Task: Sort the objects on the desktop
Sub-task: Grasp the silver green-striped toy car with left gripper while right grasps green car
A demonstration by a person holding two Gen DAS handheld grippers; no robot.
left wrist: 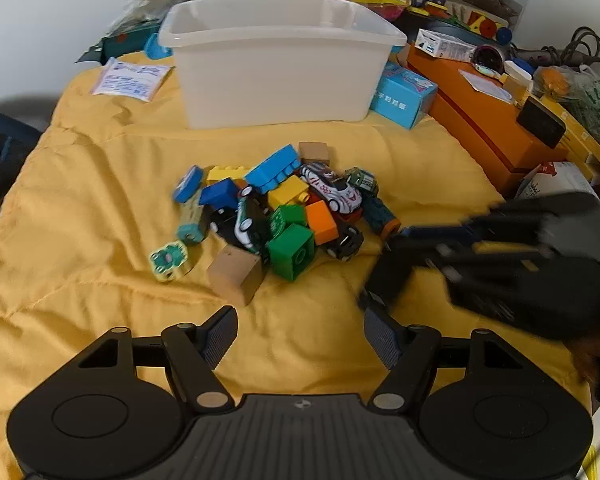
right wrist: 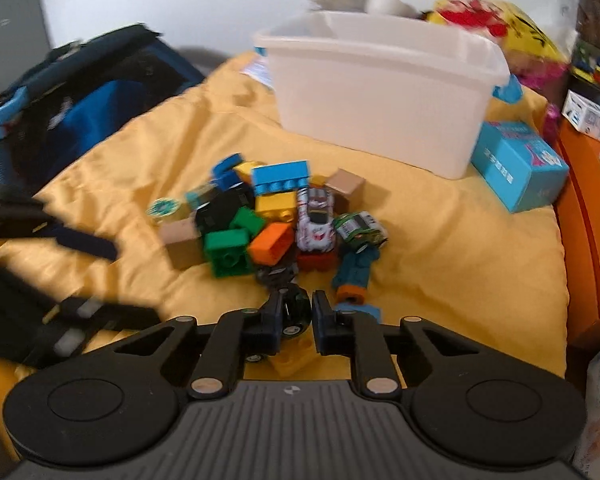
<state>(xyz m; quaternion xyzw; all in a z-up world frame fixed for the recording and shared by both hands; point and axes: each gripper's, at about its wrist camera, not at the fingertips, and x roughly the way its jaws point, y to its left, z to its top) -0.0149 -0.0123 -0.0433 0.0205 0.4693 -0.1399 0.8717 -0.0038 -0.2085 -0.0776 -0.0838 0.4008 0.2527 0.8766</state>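
A pile of toys (left wrist: 284, 208) lies on the yellow cloth (left wrist: 100, 208): coloured bricks, wooden blocks and small cars. It also shows in the right wrist view (right wrist: 272, 224). A white plastic bin (left wrist: 280, 60) stands behind the pile, seen too in the right wrist view (right wrist: 380, 92). My left gripper (left wrist: 300, 338) is open and empty, short of the pile. My right gripper (right wrist: 293, 312) is shut on a small black toy car (right wrist: 296, 312) at the near edge of the pile; it shows blurred at the right of the left wrist view (left wrist: 384, 280).
A blue box (left wrist: 404, 96) lies right of the bin, beside orange boxes (left wrist: 492, 128) and clutter. A white sachet (left wrist: 130, 80) lies at back left. A dark bag (right wrist: 80, 100) sits left of the cloth.
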